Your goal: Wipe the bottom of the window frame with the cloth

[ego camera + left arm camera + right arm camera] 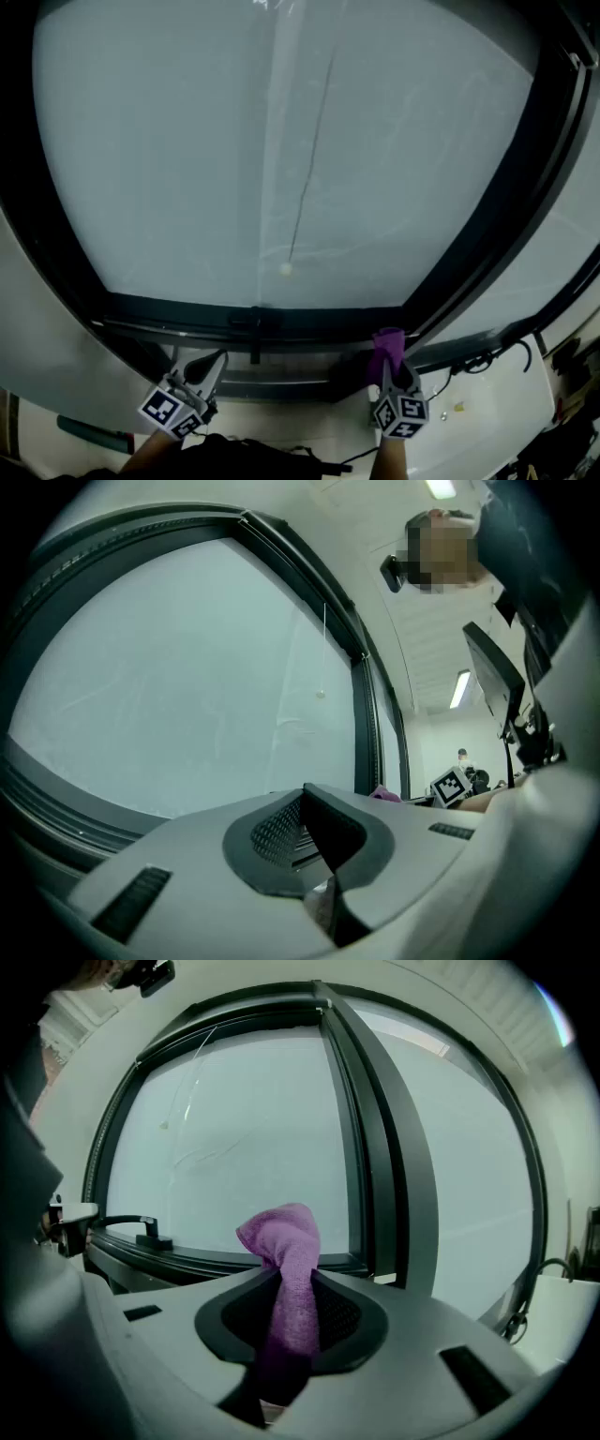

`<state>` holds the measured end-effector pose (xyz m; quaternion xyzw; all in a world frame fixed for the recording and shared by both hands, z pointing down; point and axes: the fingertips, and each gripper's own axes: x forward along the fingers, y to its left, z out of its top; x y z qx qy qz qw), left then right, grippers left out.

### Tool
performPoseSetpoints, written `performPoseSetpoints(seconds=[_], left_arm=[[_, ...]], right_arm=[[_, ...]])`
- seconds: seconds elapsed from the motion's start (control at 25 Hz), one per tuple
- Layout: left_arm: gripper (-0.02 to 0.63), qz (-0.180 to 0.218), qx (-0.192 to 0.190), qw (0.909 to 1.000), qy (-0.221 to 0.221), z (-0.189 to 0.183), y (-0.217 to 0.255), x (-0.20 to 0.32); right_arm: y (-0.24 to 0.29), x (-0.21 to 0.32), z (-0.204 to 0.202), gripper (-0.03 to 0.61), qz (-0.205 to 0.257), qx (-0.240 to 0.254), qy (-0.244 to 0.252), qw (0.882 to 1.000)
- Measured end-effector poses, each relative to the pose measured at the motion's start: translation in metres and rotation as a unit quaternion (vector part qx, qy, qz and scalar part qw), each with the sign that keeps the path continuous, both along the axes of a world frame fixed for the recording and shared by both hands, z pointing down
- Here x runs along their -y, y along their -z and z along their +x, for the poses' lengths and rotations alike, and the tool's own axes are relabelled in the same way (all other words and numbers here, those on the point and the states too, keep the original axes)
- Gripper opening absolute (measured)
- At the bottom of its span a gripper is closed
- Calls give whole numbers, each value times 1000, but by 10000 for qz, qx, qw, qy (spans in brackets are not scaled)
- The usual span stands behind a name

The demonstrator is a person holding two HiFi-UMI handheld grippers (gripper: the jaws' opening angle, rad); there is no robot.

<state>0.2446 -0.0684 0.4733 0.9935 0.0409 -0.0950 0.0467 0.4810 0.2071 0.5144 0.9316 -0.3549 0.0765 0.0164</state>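
Observation:
The window's dark bottom frame (pixel 309 321) runs across the head view just beyond both grippers. My right gripper (pixel 391 367) is shut on a purple cloth (pixel 387 343), whose bunched end sticks up past the fingertips and almost reaches the frame near the upright mullion (pixel 487 216). In the right gripper view the cloth (pixel 286 1237) stands between the jaws of the right gripper (pixel 291 1276), with the bottom frame (pixel 197 1262) close behind. My left gripper (pixel 208 367) hangs lower left of the frame, jaws together and empty. In its own view the left gripper (pixel 305 789) points at the glass.
A black window handle (pixel 255 325) sits on the bottom frame between the grippers, also seen as the handle (pixel 141 1228). A thin cord with a small bead (pixel 286 269) hangs on the glass. Black cables (pixel 487 360) lie on the white sill at right.

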Motion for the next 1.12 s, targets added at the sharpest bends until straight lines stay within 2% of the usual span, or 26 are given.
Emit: performPoseSetpoints(seconds=[0.24, 0.36, 0.6, 0.72, 0.88, 1.0, 1.12], left_arm=[[5, 5, 73, 10000, 43, 0, 8, 3], [5, 147, -71, 9998, 128, 2, 8, 12], [5, 31, -34, 9996, 261, -1, 7, 21], [5, 97, -32, 9992, 380, -7, 4, 29], [5, -102, 139, 9989, 447, -16, -1, 30], [5, -62, 189, 9977, 641, -27, -7, 38], [5, 3, 214, 9972, 712, -32, -11, 40]], right_arm=[[1, -10, 41, 92, -648, 125, -596, 9960], [2, -9, 67, 92, -980, 205, -749, 9921], [15, 4, 102, 92, -1781, -34, -1065, 9782], [4, 8, 115, 92, -2245, -47, -1305, 9657], [-5, 9, 119, 92, -2904, -234, -1425, 9459], [-8, 13, 118, 92, -3319, -342, -1344, 9330], [-1, 23, 116, 91, -3917, -557, -1082, 9120]])
